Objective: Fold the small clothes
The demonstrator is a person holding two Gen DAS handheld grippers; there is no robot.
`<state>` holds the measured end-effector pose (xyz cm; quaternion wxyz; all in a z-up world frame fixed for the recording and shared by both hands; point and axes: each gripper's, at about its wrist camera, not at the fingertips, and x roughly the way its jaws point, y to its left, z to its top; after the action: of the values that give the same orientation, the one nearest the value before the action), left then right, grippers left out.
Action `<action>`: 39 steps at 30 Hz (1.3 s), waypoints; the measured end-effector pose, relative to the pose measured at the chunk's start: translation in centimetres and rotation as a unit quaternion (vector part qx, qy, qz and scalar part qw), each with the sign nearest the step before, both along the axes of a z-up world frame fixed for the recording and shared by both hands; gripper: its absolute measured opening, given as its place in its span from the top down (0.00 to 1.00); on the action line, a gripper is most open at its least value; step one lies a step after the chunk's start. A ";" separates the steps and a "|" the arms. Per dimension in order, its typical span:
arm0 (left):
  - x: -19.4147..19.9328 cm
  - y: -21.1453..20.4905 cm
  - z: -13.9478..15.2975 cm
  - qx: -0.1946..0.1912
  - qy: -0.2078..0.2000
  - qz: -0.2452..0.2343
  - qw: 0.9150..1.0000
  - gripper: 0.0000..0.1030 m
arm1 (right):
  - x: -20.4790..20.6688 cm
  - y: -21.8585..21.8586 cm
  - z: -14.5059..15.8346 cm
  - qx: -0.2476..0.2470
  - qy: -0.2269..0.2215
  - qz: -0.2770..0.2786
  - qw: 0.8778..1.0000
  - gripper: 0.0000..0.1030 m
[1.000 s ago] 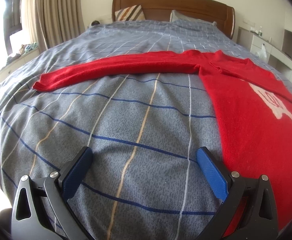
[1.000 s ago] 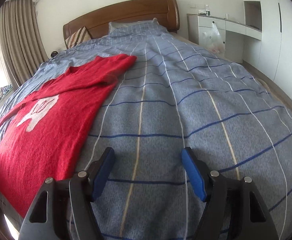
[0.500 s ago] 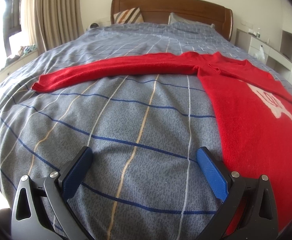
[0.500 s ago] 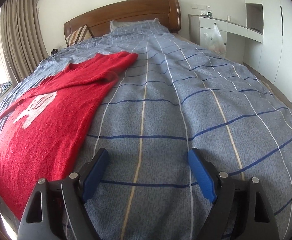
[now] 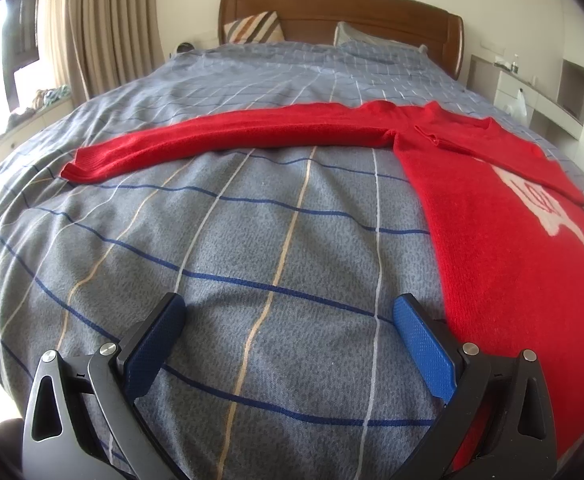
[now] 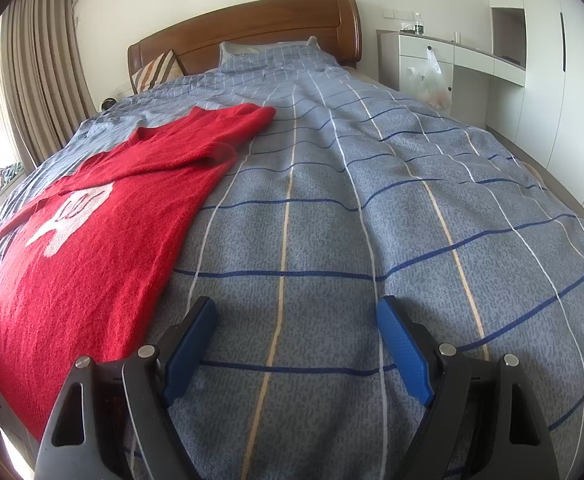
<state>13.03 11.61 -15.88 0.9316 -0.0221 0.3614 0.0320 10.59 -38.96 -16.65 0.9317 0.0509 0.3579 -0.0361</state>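
Observation:
A red knitted sweater [image 5: 503, 240] with a white motif lies flat on the bed. One sleeve [image 5: 220, 140] stretches out to the left across the cover; the other sleeve is folded over the chest. My left gripper [image 5: 290, 312] hovers open over bare cover just left of the sweater's side edge, nothing between its blue pads. In the right wrist view the same sweater [image 6: 92, 248] lies at the left, its folded sleeve [image 6: 196, 144] on top. My right gripper [image 6: 295, 314] is open over bare cover to the right of the sweater's hem.
The bed cover [image 6: 371, 208] is grey-blue with blue, white and tan lines. A wooden headboard [image 5: 331, 8] and pillows [image 5: 256, 26] stand at the far end. Curtains [image 5: 104, 28] hang at the left. A white cabinet with a plastic bag [image 6: 431, 80] is beside the bed at the right.
The right gripper's jaws have spread a little wider. Both hands have stayed in place, and the sweater lies as before.

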 end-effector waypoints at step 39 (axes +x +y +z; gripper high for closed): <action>13.8 22.9 1.5 -0.203 0.109 0.184 0.955 0.81 | -0.1 0.4 -0.1 -0.016 -0.002 -0.002 1.000 0.18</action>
<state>26.87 34.54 -14.36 0.8403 -0.2734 0.4494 0.1312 10.46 -38.53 -16.74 0.9331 0.0370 0.3550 -0.0439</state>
